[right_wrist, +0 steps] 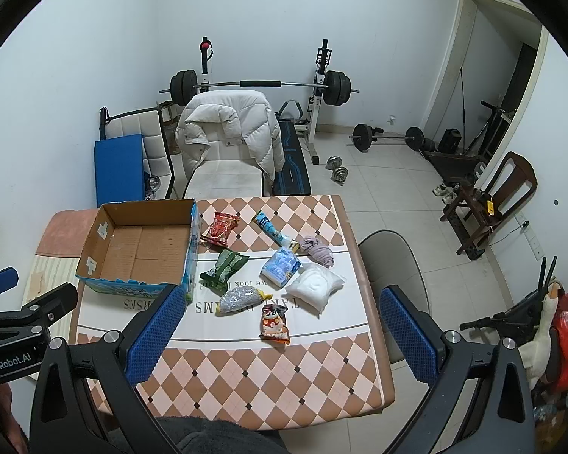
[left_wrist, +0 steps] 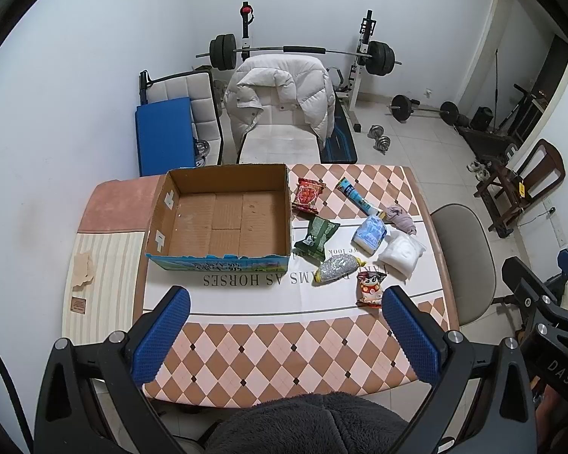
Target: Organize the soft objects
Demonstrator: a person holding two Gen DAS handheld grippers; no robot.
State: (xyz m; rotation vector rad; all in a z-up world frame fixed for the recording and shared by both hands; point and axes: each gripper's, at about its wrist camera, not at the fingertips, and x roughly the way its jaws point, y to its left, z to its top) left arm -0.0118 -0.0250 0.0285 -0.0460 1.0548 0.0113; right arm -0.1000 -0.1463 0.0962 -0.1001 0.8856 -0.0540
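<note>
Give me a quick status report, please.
Left gripper and right gripper open, empty. Cardboard box empty; soft packets loose beside it. Nothing blocking.

Even, cool indoor light fills both views, with no glare and only faint soft shadows beneath the packets ahead of the fingers [left_wrist: 409, 335]. The bench [left_wrist: 284, 359] between the fingers is sharp. Fisheye bending curves the walls and doorway, and black vignette fills the corners.
</note>
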